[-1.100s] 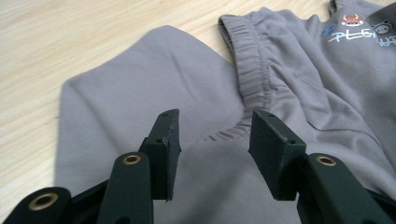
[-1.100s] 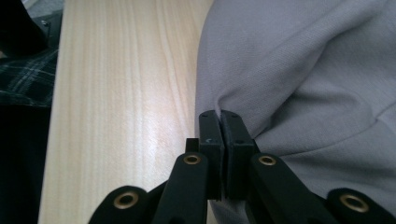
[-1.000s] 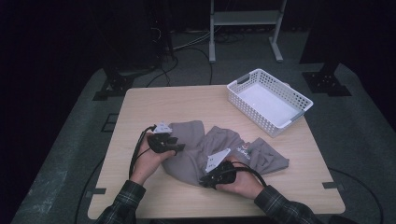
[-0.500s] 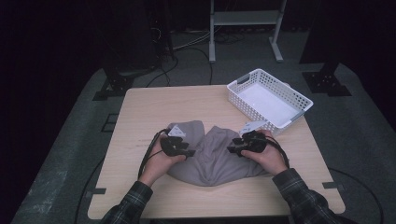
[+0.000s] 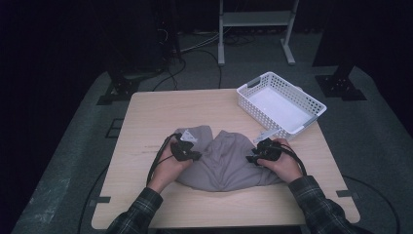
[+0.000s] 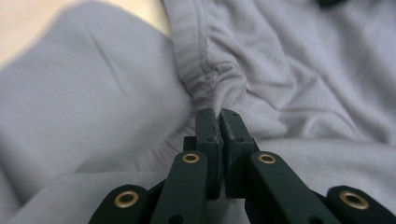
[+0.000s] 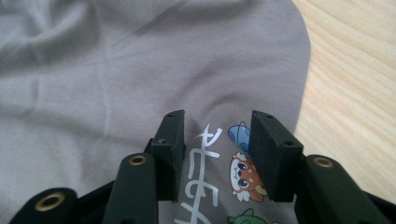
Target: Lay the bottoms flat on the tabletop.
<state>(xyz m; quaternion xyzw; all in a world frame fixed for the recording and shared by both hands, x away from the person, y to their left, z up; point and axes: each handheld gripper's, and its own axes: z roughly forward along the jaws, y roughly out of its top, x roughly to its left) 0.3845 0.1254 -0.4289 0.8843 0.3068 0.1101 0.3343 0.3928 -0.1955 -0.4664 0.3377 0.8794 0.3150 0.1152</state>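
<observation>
The left gripper (image 6: 220, 114) has just clenched on a fold of the grey shirt (image 5: 229, 161), while the right gripper (image 7: 215, 140) hovers released over its print, so next it should grasp there.

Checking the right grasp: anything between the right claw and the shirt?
Nothing visible. The right claw stands open directly over the grey shirt, its printed patch between the jaws; pads not pressing. The left claw is shut on a fold.
</observation>
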